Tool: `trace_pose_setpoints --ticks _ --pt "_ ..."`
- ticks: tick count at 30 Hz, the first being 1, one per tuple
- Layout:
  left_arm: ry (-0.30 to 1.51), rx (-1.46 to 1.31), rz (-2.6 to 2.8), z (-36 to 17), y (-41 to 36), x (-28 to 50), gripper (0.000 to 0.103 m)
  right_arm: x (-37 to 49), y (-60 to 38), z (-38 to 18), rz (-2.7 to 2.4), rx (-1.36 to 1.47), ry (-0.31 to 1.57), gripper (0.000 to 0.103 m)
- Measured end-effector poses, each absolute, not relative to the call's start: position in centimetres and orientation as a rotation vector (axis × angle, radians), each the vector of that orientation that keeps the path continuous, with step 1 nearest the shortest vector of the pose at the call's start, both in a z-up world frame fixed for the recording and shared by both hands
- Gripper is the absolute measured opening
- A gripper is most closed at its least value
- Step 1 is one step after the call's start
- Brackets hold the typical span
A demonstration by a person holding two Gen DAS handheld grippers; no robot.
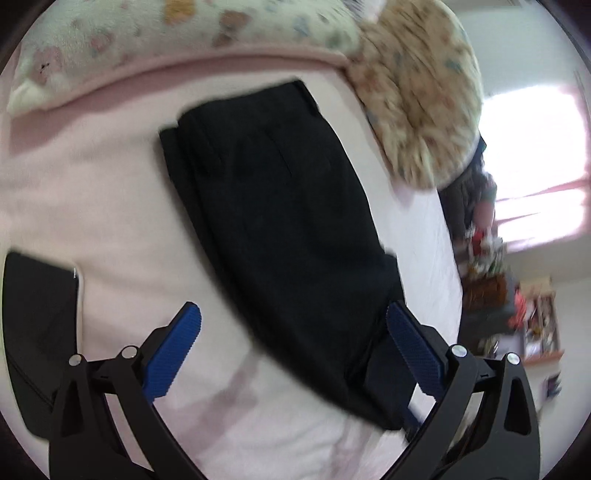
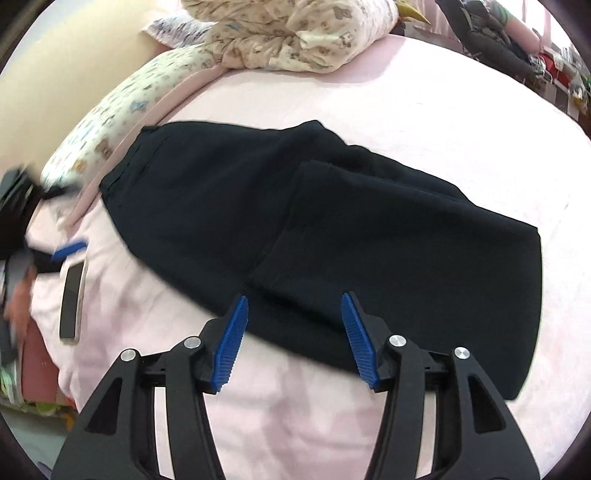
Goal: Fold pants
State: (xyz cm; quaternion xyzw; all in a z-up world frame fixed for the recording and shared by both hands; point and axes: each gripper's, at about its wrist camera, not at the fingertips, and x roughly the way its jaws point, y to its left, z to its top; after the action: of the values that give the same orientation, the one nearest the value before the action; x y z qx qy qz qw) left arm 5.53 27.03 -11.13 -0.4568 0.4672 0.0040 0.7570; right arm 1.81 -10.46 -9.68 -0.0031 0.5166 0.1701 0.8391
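pants (image 2: 314,229) lie flat on a pink bed (image 2: 443,110), black, already doubled into a long dark slab with one layer over another; a fold edge shows across the middle in the right wrist view. the waistband end points toward a long printed pillow (image 2: 110,122) at the bed's edge, and a bunched printed quilt (image 2: 295,33) sits beyond, apart from the pants. the left wrist view is blurred, so fine detail there is hard to read.

a dark phone (image 2: 72,302) lies on the bed, near the pants but not touching them.

right gripper (image 2: 293,306) hovers at the near long edge of the pants, jaws spread partway, nothing between them. left gripper (image 1: 293,317) is spread wide over the narrow end of the pants (image 1: 277,221); cloth lies between and under the jaws, and one blue pad (image 1: 410,339) is close against it, but the jaws are not closed on it and hold nothing.

judged from this, the lengthwise fold looks done and the step in hand is reaching for the next fold. the next move likely calls for each gripper to pinch through all the layers at the leg end and carry that end over toward the waistband, edges kept in line.
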Motion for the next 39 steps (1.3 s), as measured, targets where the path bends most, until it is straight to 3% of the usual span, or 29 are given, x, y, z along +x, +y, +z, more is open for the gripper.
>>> trace_pose_setpoints --ticks 4,17,35,39 --pt "1.048 -1.043 0.041 -12.5 28.6 7.3 0.101 -0.4 -9.2 -9.8 0.369 0.049 1.145 0.063" --pt "1.166 -1.081 0.071 -14.9 30.1 11.0 0.101 -1.3 -5.2 -10.3 0.392 0.18 1.252 0.065" --pt "1.082 -1.156 -0.02 -15.7 29.9 12.8 0.1 -0.4 -1.5 -12.0 0.424 0.182 1.337 0.072" --pt "1.027 -1.208 -0.022 -16.3 30.4 11.7 0.091 -0.4 -1.2 -12.3 0.427 0.173 1.346 0.072"
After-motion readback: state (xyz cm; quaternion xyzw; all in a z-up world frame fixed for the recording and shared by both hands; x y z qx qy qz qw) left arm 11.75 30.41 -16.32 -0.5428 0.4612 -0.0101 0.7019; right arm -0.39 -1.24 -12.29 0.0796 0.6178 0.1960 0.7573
